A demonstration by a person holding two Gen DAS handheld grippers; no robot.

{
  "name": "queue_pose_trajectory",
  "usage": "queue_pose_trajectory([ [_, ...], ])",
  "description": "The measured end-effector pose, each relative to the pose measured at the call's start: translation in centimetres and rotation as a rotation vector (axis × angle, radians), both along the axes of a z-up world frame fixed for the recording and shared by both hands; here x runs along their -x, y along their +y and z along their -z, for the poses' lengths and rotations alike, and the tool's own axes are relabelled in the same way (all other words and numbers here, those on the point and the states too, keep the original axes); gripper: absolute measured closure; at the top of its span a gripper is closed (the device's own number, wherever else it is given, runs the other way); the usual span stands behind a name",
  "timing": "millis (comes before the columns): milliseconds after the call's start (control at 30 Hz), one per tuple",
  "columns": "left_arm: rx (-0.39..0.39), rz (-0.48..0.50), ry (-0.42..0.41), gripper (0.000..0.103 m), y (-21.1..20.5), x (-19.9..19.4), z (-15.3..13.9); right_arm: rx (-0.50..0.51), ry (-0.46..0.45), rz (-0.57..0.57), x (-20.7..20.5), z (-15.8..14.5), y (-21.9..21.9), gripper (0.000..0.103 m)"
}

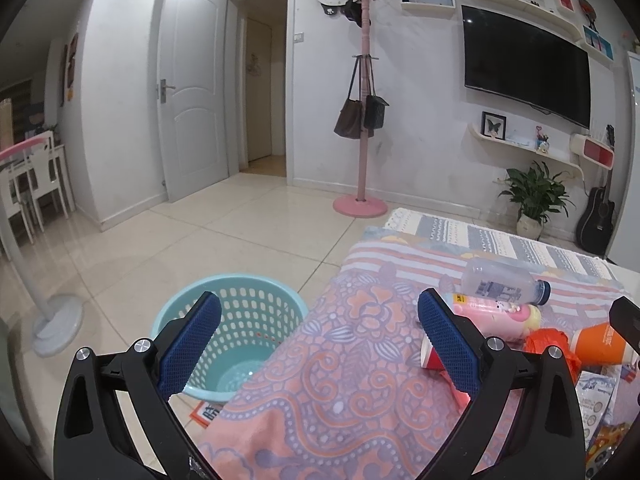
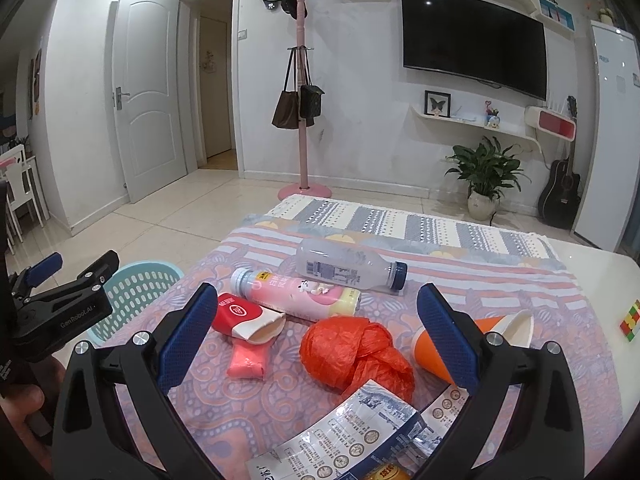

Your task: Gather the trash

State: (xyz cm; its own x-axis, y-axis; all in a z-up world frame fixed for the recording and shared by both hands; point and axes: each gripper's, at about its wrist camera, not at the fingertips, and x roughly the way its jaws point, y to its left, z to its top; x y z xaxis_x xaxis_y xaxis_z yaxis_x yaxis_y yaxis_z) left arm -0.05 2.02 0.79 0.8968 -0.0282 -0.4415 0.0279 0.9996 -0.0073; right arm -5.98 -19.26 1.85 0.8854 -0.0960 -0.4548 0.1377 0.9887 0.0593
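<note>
On the patterned cloth (image 2: pixel 280 400) that covers the table we have the whole pile of trash spread out, and beside the table, down on the floor, stands the teal basket (image 1: pixel 240 320) where we judge it all must go; it looks empty.

Largest are the two bottles lying on their sides and touching: the clear bottle (image 2: pixel 344 266) at the back, and the pink bottle (image 2: pixel 296 294) just in front of it. Both look empty, so light, stiff but slick and apt to roll; we would take each across the middle of its body.

Next, the orange cup (image 2: pixel 436 354) and the red cup (image 2: pixel 240 316) lie tipped over. Paper walls crush easily, so a gentle squeeze near the rim suits them.

Between them sits the knotted orange bag (image 2: pixel 352 350), soft and nearly weightless; the knot gives the surest hold. Nearest us lies a flat printed wrapper (image 2: pixel 352 436), thin and hard to pinch except at a raised edge. Smallest is a pink packet (image 2: pixel 246 362), soft.

Our right gripper (image 2: pixel 316 340) hovers over the pile with jaws spread wide, holding nothing. Our left gripper (image 1: pixel 318 340) is likewise wide apart and empty, at the table's edge above the basket.
</note>
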Motion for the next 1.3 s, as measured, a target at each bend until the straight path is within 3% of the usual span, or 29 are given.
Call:
queue_pose_trajectory([
  [767,0.003,0.011,0.006,0.007,-0.2,-0.1,0.3,-0.013,0.008,0.001,0.1,0.3,-0.3,0.008],
  [967,0.003,0.037,0.007,0.007,-0.2,-0.1,0.2,0.072,-0.021,0.103,1.1,-0.1,-2.1,0.008],
  [1067,0.032,0.152,0.086,0.007,-1.3,-0.7,0.9,0.041,-0.016,0.125,1.5,0.1,-4.0,0.012],
  [1200,0.009,0.27,0.19,0.007,-4.1,-1.6,1.9,0.021,-0.004,0.148,2.1,0.3,-6.7,0.021],
  [1300,0.046,0.374,0.296,0.007,-6.1,-3.1,2.4,-0.008,-0.01,0.171,3.1,0.2,-8.9,0.022],
])
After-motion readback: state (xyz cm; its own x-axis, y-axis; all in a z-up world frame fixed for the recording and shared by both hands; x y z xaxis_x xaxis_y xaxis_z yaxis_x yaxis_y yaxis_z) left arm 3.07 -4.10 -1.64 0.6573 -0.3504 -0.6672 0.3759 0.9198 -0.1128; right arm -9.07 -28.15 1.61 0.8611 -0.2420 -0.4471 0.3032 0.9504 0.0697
